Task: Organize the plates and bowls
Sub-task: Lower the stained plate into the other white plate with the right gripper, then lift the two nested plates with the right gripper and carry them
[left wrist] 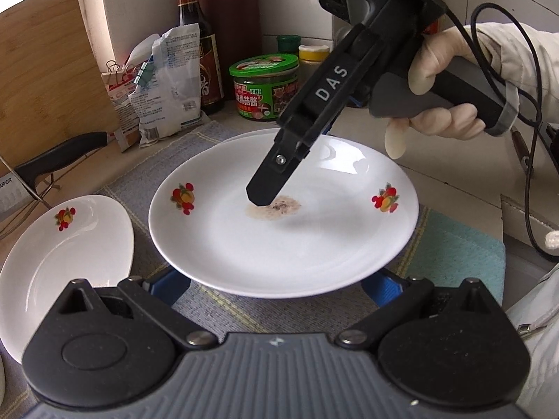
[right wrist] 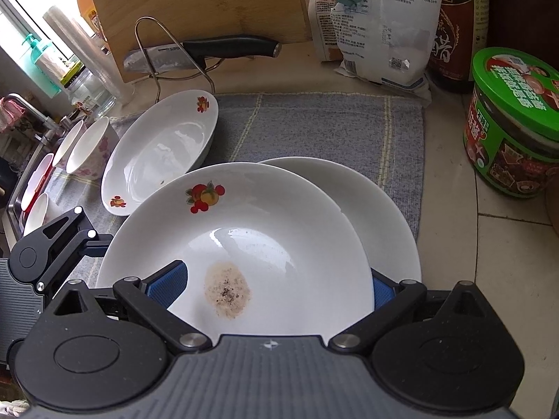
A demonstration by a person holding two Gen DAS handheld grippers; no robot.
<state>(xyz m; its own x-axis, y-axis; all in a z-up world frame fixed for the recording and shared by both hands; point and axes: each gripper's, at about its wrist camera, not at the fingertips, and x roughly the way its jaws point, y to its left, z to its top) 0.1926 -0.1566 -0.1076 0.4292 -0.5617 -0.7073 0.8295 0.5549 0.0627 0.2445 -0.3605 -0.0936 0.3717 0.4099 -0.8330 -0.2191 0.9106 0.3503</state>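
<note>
The plate (left wrist: 283,237), white with red-and-orange fruit decals on its rim and a brownish, speckled stain (left wrist: 279,206) in its well, sits atop a second white plate (left wrist: 241,137) on a grey-blue checked cloth (left wrist: 206,302) covering the surface. In the left wrist view, the left gripper (left wrist: 276,288) has its blue-padded fingers (left wrist: 167,288) spread wide, holding nothing, with the plate's near rim covering their tips. The right gripper (left wrist: 260,199), lettered "DAS" and held by a gloved hand (left wrist: 443,80), points steeply down with its tip at the edge of the stain. An oval dish (left wrist: 63,255) with the same fruit decal lies just left of the plate. Behind stand a green-lidded jar (left wrist: 264,85) with a Chinese label reading 香菇酱, a dark bottle (left wrist: 201,45) with a red cap, and a clipped white bag (left wrist: 164,80) printed too small to read; "UPOR" shows at the left edge. In the right wrist view, the right gripper (right wrist: 276,288) is also spread wide and clamps nothing: one blue pad (right wrist: 171,282) lies over the plate's (right wrist: 265,216) well beside the stain (right wrist: 227,291), the other is partly hidden past the right rim. The lower plate (right wrist: 387,216), plain white, juts out to the right. The left gripper (right wrist: 92,241) meets the plate's left rim. The oval dish (right wrist: 160,150) is empty apart from a small speck, and two bowls (right wrist: 89,150) with pink flowers stand beyond it, their contents hidden. A knife (right wrist: 209,52) rests on a wire stand before a wooden board (right wrist: 195,3).
</note>
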